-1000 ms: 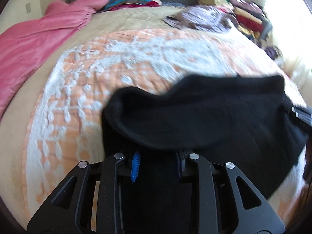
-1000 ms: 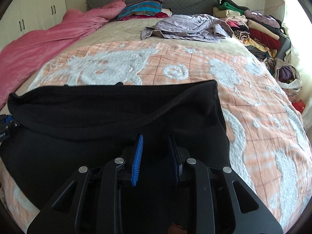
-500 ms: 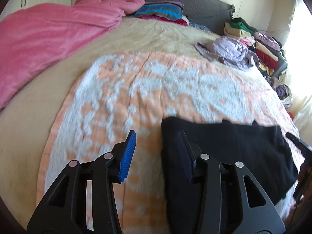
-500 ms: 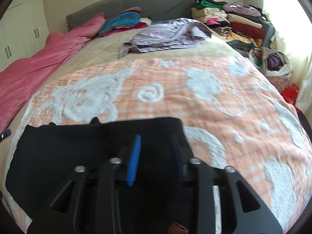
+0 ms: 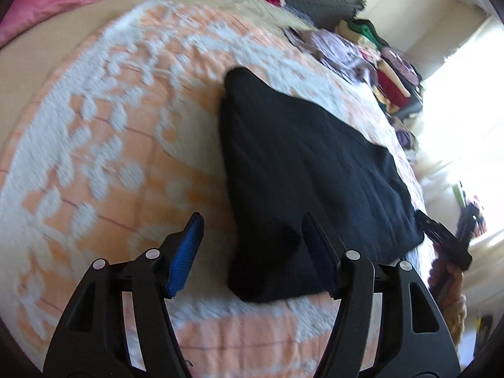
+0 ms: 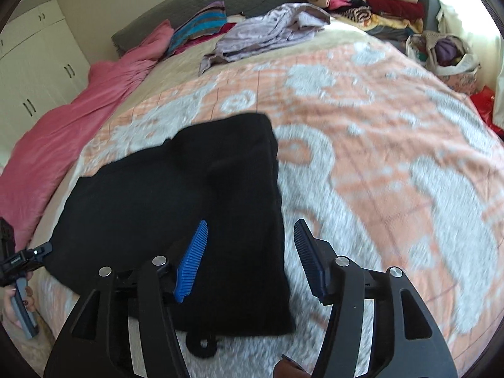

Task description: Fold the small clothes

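While both tongs point(image 5: 252, 249) point(image 6: 250, 253) have just been opening, empty, soft black knit garment point(image 5: 302, 170) folded flat, tufted peach bedspread point(image 6: 393, 145).

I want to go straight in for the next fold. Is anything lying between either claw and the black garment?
Nothing visible. The left claw and right claw have just been opening, and each hangs open over an end of the black garment, gripping nothing. Only the orange and white bedspread surrounds it; the lilac clothes lie far up the bed.
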`<state>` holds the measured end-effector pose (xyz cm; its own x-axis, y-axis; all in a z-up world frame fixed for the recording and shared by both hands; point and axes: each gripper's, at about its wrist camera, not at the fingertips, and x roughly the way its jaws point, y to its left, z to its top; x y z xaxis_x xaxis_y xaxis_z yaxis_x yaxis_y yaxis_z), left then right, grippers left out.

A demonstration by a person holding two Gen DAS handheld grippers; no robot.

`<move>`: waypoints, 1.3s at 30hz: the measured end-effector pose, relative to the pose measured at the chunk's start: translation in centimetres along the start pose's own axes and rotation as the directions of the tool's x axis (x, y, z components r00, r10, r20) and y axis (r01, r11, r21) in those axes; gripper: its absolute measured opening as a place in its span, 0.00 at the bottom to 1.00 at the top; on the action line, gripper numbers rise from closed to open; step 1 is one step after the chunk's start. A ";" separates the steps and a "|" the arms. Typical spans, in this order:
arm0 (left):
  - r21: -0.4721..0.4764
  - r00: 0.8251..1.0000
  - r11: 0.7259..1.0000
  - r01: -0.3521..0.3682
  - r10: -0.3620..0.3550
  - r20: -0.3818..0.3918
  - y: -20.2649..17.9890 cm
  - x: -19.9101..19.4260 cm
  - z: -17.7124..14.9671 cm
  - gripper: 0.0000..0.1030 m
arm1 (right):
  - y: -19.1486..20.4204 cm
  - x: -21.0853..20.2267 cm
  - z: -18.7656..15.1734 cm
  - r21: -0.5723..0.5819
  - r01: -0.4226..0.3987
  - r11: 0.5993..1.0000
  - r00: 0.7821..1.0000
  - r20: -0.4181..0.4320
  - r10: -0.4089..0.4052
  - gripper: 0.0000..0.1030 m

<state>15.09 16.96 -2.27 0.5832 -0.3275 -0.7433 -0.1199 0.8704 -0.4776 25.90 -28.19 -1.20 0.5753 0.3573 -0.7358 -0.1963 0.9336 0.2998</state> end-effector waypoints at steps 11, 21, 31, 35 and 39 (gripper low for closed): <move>0.012 1.000 1.000 -0.016 0.016 -0.004 -1.1 0.5 -0.8 0.11 | -1.7 -0.8 -1.9 0.129 -0.074 0.989 0.997 0.011 0.073 0.09; 0.111 0.998 0.992 -0.056 0.061 -0.036 -2.1 -0.4 -2.4 0.06 | -0.9 -3.1 -3.2 0.055 0.017 0.998 0.999 0.047 -0.020 0.09; 0.109 0.996 0.991 -0.073 0.077 -0.041 -1.7 0.0 -3.0 0.08 | -1.6 -2.4 -4.5 0.121 0.096 0.988 0.994 0.049 -0.102 0.23; 0.105 0.996 0.991 -0.078 0.083 -0.040 -1.7 -0.1 -3.3 0.10 | -1.4 -2.7 -4.9 0.124 0.108 0.986 0.992 0.048 -0.115 0.30; 0.108 0.996 0.991 -0.081 0.085 -0.038 -1.7 -0.4 -3.5 0.11 | -1.4 -3.0 -5.3 0.130 0.117 0.985 0.991 0.043 -0.124 0.38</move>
<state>12.31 14.35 -2.83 0.5398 -0.2661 -0.7987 -0.0788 0.9286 -0.3626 20.25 -30.40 -2.61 0.6291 0.2376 -0.7401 -0.0226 0.9573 0.2881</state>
